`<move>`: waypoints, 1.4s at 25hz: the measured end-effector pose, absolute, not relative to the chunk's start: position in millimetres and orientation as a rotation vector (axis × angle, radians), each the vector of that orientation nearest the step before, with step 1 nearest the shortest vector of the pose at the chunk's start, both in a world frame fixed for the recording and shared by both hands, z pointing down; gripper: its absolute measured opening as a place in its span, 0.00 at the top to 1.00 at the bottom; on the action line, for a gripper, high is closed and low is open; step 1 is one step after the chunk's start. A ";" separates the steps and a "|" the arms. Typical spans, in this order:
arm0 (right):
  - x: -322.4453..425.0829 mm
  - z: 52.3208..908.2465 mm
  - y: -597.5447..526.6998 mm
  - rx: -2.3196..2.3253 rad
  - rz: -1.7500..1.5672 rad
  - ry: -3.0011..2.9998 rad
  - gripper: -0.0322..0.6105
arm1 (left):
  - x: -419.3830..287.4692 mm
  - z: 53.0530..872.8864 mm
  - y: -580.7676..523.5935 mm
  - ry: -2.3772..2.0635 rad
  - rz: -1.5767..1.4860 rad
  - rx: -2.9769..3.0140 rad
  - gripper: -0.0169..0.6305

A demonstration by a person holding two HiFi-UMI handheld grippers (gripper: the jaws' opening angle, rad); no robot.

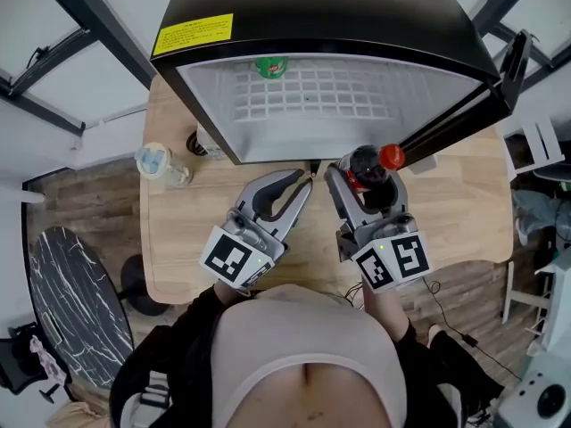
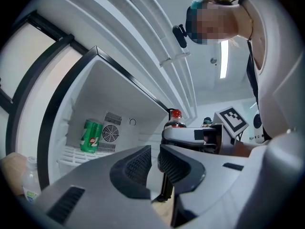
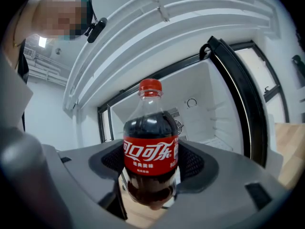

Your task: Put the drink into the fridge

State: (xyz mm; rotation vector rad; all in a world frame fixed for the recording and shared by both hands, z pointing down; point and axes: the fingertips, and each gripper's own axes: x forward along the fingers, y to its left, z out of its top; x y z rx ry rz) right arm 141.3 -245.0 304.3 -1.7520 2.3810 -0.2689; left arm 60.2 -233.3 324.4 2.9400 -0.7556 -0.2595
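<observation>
Looking down on an open fridge (image 1: 339,16) at 12 o'clock, standing on the table (image 1: 178,239), door (image 1: 510,69) swung out toward 2 o'clock, white wire shelf (image 1: 312,96) mostly bare. Holding the right hand-held gripper (image 1: 366,190) just short of the fridge mouth, clamped on the drink. Left hand-held gripper (image 1: 302,190) just beside it at 9 o'clock, pinched down to a sliver, gripping nothing. Drink = cola bottle (image 3: 150,151), dark liquid up to the shoulder, so judging it near full: moderately heavy, bottom-weighted, likely to swing if taken by the neck. Expect a stiff pressurised plastic wall, smooth and a bit slippery, not fragile, but no shaking or dropping. Best bite around the label band, near centre of mass. Gripped there now, across mid-body, base hanging free below the pads for setting down upright, red cap leaning toward 1 o'clock at the opening. Not yet inside, still over the table edge of the fridge front. Also noting a small clear bottle (image 1: 162,163) on the table at 9 o'clock, well apart from both, and a green can (image 1: 270,64) at the shelf back, about 11 o'clock from the cola.
</observation>
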 end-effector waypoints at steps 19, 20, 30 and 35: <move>161.7 283.6 -312.3 -1.726 -0.181 2.486 0.44 | 38.2 322.8 -231.4 -0.956 -0.255 2.907 0.88; 160.9 283.7 -315.6 -1.728 -0.179 2.492 0.44 | 36.2 323.0 -231.6 -0.964 -0.254 2.904 0.88; 162.4 281.0 -349.2 -1.737 -0.154 2.510 0.44 | 22.6 327.7 -233.0 -1.022 -0.229 2.879 0.88; 162.1 284.6 -364.3 -1.746 -0.158 2.520 0.44 | 18.3 328.9 -235.3 -1.046 -0.228 2.873 0.88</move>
